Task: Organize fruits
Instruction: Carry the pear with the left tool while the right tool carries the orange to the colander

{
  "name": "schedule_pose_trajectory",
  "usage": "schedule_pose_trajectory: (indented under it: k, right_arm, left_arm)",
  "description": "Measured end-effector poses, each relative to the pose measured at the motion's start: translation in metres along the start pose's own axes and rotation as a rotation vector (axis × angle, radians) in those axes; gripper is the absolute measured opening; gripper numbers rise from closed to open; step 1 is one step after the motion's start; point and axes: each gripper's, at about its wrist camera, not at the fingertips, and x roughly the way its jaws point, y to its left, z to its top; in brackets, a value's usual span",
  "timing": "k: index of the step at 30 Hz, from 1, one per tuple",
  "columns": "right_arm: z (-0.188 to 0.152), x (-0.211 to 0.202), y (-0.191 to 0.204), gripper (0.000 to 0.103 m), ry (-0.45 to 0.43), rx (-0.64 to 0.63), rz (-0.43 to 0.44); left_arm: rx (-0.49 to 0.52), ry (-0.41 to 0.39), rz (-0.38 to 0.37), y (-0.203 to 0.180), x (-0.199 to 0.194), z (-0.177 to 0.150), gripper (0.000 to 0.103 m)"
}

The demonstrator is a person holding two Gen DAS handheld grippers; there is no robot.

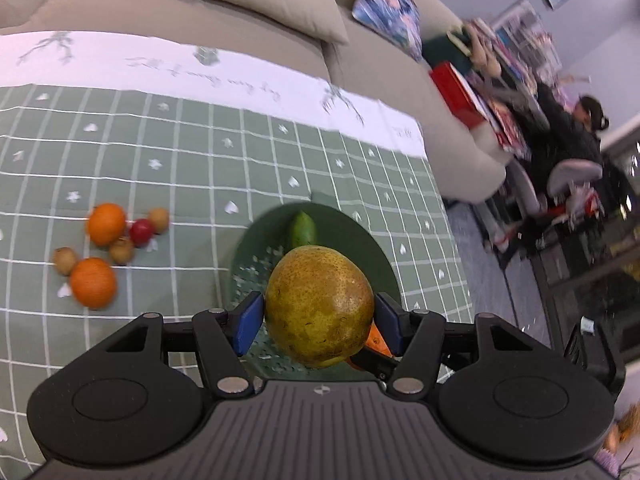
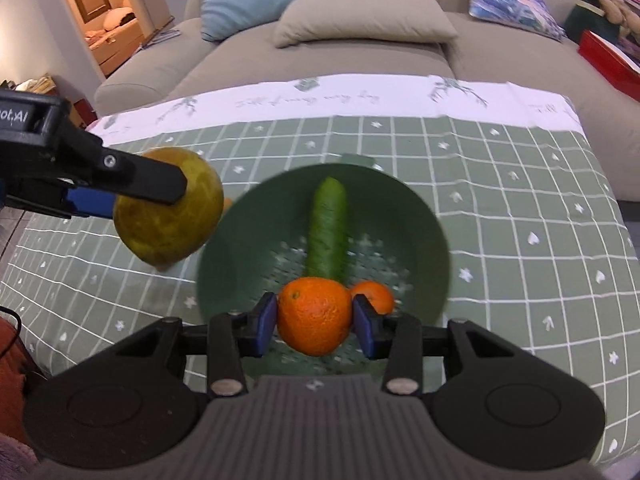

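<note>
The pear [image 1: 318,306] is clamped between the blue pads of the left gripper [image 1: 316,322], above the near edge of the green plate [image 1: 372,248]. The right gripper [image 2: 315,322] grips 1 orange [image 2: 314,316] above the same plate, which holds a cucumber [image 2: 328,232] and another orange [image 2: 374,296]. Left of the plate, 2 oranges [image 1: 106,224] and 4 small fruits lie on the checked tablecloth [image 1: 180,152]
</note>
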Motion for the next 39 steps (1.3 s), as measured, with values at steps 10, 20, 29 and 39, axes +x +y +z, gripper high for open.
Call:
schedule_pose_trajectory:
  k: [10,20,29,39]
  right_arm:
    - [-0.001,0.023,-0.009,0.038,0.077,-0.025,0.002]
    - [-0.007,0.051,-0.008,0.038,0.162,-0.079,0.015]
    - [-0.007,0.061,-0.005,0.039,0.173,-0.106,0.024]
    - [-0.005,0.06,-0.003,0.04,0.184,-0.117,0.004]
  left_arm:
    - [0.127,0.128,0.132,-0.021,0.051,-0.003,0.068]
    - [0.204,0.227,0.205,-0.024,0.081,-0.01,0.069]
    - [0.237,0.276,0.233,-0.02,0.097,-0.01,0.069]
    - [0.266,0.311,0.22,-0.02,0.101,-0.011,0.069]
